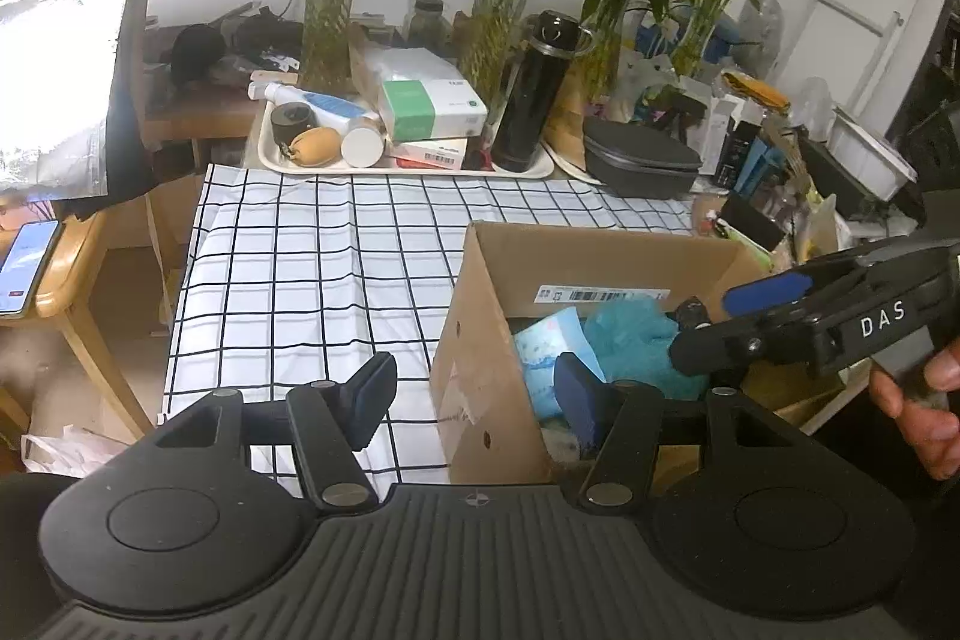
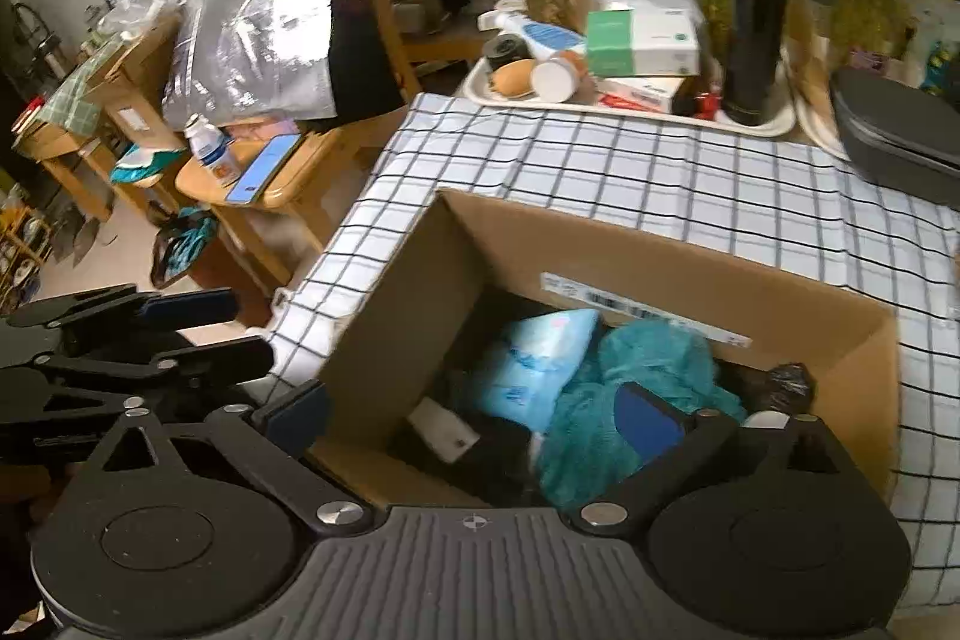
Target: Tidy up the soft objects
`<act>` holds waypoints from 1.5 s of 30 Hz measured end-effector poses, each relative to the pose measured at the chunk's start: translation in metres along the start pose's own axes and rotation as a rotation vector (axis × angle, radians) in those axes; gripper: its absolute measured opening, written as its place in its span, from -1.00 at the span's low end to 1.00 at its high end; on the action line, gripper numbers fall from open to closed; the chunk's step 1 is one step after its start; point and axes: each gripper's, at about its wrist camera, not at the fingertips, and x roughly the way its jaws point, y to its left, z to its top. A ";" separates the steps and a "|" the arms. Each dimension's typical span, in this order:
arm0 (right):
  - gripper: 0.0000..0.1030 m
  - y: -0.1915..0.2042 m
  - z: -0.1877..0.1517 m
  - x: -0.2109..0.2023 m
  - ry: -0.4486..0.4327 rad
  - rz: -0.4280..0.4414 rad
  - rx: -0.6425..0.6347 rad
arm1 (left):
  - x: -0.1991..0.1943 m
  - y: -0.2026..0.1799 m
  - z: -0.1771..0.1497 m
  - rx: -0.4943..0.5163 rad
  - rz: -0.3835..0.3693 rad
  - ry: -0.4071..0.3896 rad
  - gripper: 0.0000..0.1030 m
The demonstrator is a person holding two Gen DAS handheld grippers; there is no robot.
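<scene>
Right tongs (image 2: 474, 418) spread wide over cardboard box (image 2: 690, 274), teal towel (image 2: 654, 358) released inside; left tongs (image 1: 474, 400) half apart, empty. Best lifted straight clear, avoiding snagged fabric.

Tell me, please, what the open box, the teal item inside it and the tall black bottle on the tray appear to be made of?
The box looks like plain brown corrugated cardboard, matte, with a printed label on its inner wall. The teal item seems to be a fluffy fabric, perhaps terry or fleece, judging by its nubby, crumpled surface. The black bottle looks like glossy coated metal, possibly steel, with a shiny band below the cap; plastic cannot be excluded.
</scene>
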 end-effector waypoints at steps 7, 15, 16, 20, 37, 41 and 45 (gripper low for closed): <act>1.00 -0.014 -0.013 -0.014 -0.066 -0.126 -0.027 | -0.001 -0.006 0.002 0.022 -0.012 -0.013 0.11; 1.00 -0.029 -0.038 -0.032 -0.192 -0.276 -0.063 | 0.003 -0.025 0.006 0.099 0.039 -0.034 0.12; 1.00 -0.031 -0.041 -0.033 -0.203 -0.293 -0.071 | 0.003 -0.028 0.006 0.109 0.043 -0.042 0.12; 1.00 -0.038 -0.053 -0.037 -0.237 -0.327 -0.081 | 0.002 -0.040 0.004 0.159 0.068 -0.099 0.33; 1.00 -0.036 -0.083 -0.050 -0.336 -0.481 -0.013 | 0.015 -0.070 -0.002 0.241 0.122 -0.084 1.00; 1.00 -0.032 -0.086 -0.055 -0.370 -0.572 -0.027 | 0.015 -0.077 0.000 0.269 0.178 -0.096 1.00; 1.00 -0.032 -0.086 -0.059 -0.372 -0.579 -0.025 | 0.011 -0.081 0.000 0.280 0.190 -0.124 1.00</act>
